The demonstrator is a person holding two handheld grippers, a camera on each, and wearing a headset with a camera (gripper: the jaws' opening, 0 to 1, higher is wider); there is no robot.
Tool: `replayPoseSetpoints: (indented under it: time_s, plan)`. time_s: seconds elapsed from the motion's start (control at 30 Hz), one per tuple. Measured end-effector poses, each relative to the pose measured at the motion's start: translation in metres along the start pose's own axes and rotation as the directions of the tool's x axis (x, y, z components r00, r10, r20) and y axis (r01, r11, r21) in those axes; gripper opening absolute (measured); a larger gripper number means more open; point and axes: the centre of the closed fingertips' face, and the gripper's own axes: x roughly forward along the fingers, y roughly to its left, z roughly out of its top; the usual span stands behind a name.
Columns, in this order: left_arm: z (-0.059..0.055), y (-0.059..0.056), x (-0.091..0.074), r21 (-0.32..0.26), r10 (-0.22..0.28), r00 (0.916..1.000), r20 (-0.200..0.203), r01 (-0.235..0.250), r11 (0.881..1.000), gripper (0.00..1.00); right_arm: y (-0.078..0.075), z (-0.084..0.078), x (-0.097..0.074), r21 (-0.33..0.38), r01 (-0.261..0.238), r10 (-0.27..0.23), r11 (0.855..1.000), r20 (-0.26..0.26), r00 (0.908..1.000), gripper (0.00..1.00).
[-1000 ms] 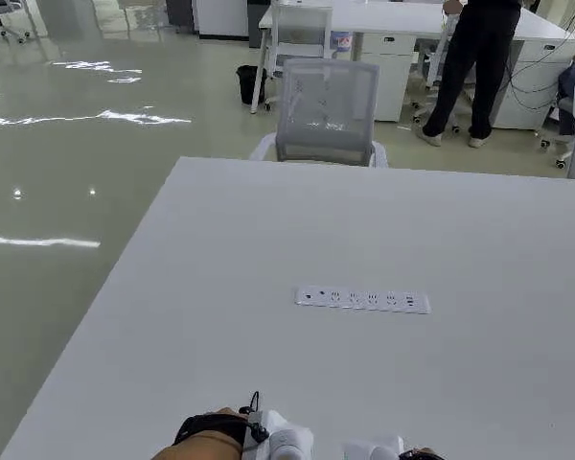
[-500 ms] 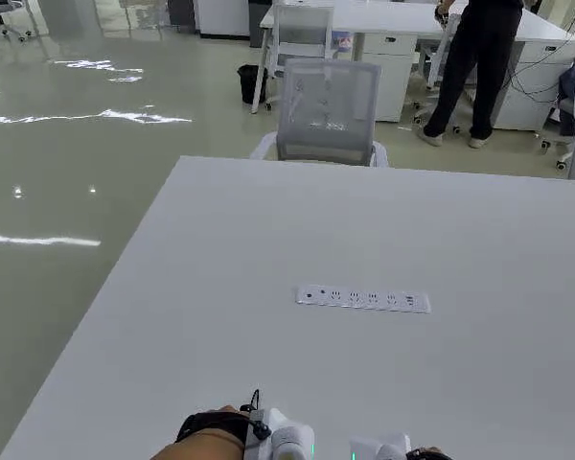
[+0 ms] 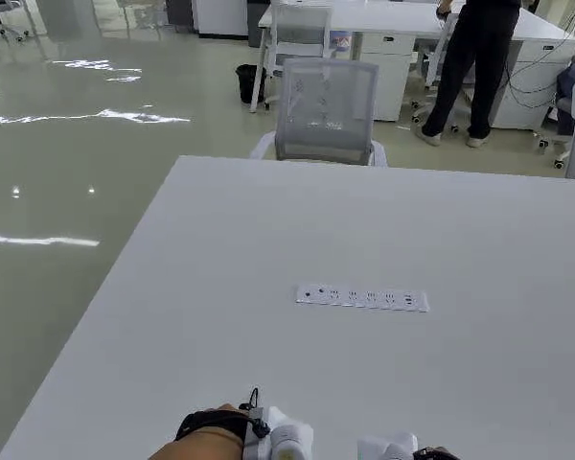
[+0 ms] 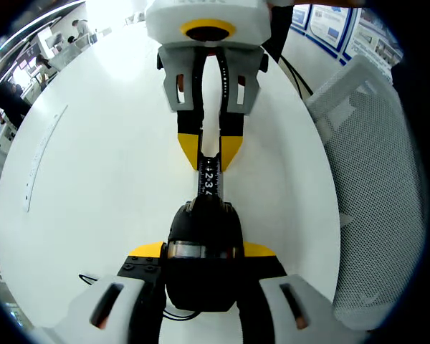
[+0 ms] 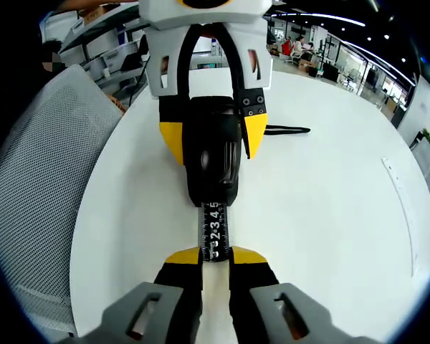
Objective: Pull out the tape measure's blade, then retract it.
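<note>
Between the two grippers, low over the bench (image 4: 93, 143): tape measure (image 4: 201, 244) with a short run of blade (image 4: 209, 179) drawn out. Left gripper (image 4: 201, 251) clenched on the black case (image 5: 211, 161), one jaw on each side. Right gripper (image 5: 215, 255) set head-on to it, jaws pinched on the blade near its tip, with printed numerals legible between tip and case mouth. Long axis of the blade straight from one gripper to the other, in line with both pairs of jaws. Judged stage: either pull-out barely begun or retraction nearly done; cannot tell which. Next move along that single axis only, apart to lengthen or together to feed back, without sideways drift, to avoid kinking the blade.
</note>
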Motion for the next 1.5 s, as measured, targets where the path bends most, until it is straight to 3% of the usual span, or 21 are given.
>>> replayPoseSetpoints:
  time_s: [1.5]
  plan:
    - [0.000,-0.001,0.001,0.001,0.002,1.0000,-0.009,-0.002,1.000,0.34,-0.004,-0.033,-0.024,0.039,0.018,-0.017,0.999,-0.034,0.9993,0.11]
